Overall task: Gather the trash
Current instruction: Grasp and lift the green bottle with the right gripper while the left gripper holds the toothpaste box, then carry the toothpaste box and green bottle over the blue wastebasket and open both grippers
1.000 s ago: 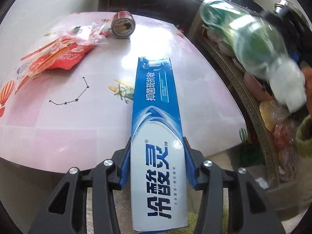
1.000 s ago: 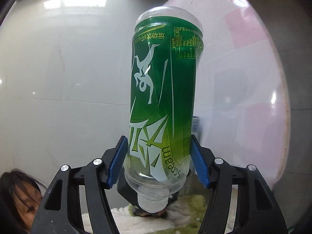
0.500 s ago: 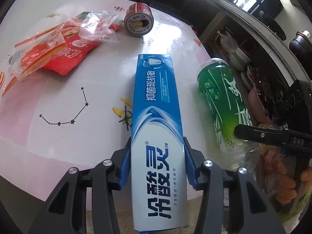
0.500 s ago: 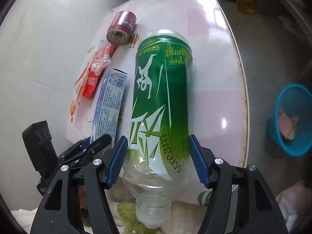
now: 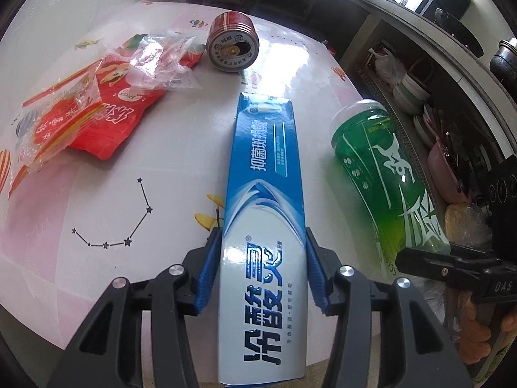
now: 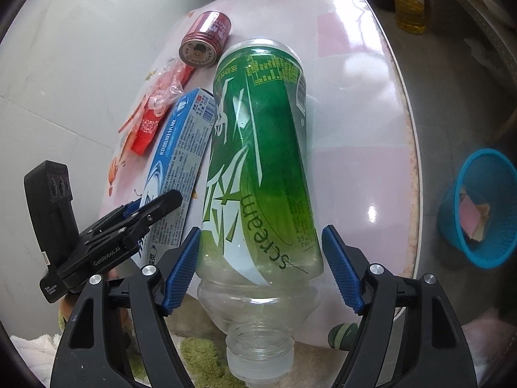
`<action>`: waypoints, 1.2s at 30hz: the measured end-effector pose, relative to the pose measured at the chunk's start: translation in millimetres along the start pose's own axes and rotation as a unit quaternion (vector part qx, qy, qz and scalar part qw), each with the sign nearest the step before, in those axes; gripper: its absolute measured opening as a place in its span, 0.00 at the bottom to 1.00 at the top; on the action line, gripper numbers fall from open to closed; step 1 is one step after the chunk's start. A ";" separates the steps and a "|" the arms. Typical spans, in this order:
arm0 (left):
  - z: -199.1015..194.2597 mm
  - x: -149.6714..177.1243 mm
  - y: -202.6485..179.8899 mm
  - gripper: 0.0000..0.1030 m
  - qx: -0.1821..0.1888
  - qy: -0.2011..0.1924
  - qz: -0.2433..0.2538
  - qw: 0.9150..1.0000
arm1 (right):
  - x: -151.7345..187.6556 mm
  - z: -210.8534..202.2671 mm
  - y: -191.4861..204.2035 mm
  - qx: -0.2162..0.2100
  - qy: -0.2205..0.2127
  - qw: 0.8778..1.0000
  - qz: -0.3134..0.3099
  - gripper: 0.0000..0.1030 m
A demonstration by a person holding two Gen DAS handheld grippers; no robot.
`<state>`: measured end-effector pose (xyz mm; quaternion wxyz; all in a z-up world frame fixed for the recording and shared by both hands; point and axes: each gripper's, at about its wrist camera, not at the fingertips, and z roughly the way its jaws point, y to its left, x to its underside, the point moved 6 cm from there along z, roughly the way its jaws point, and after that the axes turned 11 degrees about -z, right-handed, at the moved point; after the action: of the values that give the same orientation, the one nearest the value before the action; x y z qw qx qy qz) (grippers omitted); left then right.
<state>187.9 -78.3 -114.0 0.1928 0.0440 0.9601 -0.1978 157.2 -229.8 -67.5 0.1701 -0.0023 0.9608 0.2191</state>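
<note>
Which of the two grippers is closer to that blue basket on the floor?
Right. The blue basket sits just beyond the right gripper; the left gripper is on the far side.

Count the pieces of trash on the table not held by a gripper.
2: a red metal can lying at the far side, and crumpled red plastic wrappers beside it, possibly several pieces.

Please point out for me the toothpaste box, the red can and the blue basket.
toothpaste box [image 5: 263, 226], left wrist view, middle of its blue and white top face.
red can [image 5: 233, 48], left wrist view, its round end facing the camera.
blue basket [image 6: 452, 226], right wrist view, its left outer wall.
</note>
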 end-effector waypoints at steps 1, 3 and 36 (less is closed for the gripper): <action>0.3 -0.7 -0.4 0.46 -0.003 -0.003 0.001 1.000 | 0.3 1.0 0.2 -0.002 -0.002 1.000 0.001 0.66; 0.9 -1.7 -0.7 0.46 -0.007 -0.007 0.004 1.000 | 0.0 1.3 0.2 0.000 -0.007 1.000 0.003 0.65; -17.6 0.1 -197.2 0.45 0.126 0.006 0.165 0.978 | 95.6 -147.0 -140.4 -0.069 -0.243 0.936 0.245 0.65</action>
<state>149.8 -252.3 -27.6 0.2103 0.2269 0.9081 -0.2823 30.3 -412.0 -33.5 0.3390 0.2743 0.8434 0.3138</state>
